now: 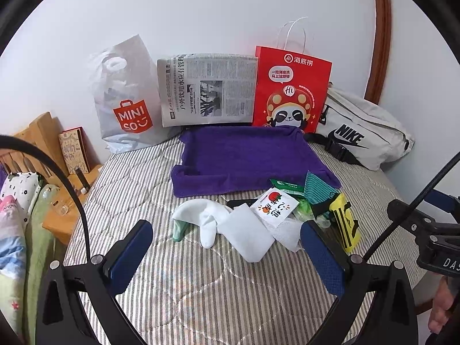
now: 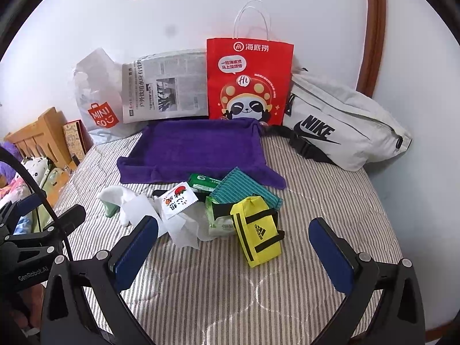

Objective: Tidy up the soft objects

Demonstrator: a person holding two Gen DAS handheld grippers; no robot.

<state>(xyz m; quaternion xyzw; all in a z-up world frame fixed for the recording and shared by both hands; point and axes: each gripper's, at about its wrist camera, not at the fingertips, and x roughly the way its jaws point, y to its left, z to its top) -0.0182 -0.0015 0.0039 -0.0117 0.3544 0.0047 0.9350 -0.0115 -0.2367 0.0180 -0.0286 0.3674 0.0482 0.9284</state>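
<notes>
Both tongs are hovering low over the striped bed (image 1: 138,178), jaws spread wide, nothing between them. Left tongs (image 1: 227,256) are pointing at the white sock (image 1: 201,218) and the folded white tissue (image 1: 250,238). Right tongs (image 2: 233,256) are pointing at the yellow pouch (image 2: 258,233).

The soft stuff is sitting in one loose pile mid-bed, just in front of the purple towel tray (image 1: 244,155):
- white sock at the left end, a bit of pale green cloth (image 1: 179,231) poking out under it
- white tissue overlapping the sock
- white packet with a red fruit print (image 1: 274,205) lying on top of the tissue
- green tissue pack (image 2: 205,181) touching the tray's front edge
- teal striped cloth (image 2: 244,188) lying half on the tray's front right corner
- light green wipes pack (image 2: 220,218) tucked under the yellow pouch
- yellow pouch at the right end, black straps, tilted

The tray itself is holding nothing. Behind it, leaning on the wall: white plastic bag (image 1: 123,100), newspaper (image 1: 207,89), red paper bag (image 1: 290,92), and a white waist bag (image 1: 362,135) lying at the right. Wooden headboard (image 1: 40,138) is showing at the far left.
</notes>
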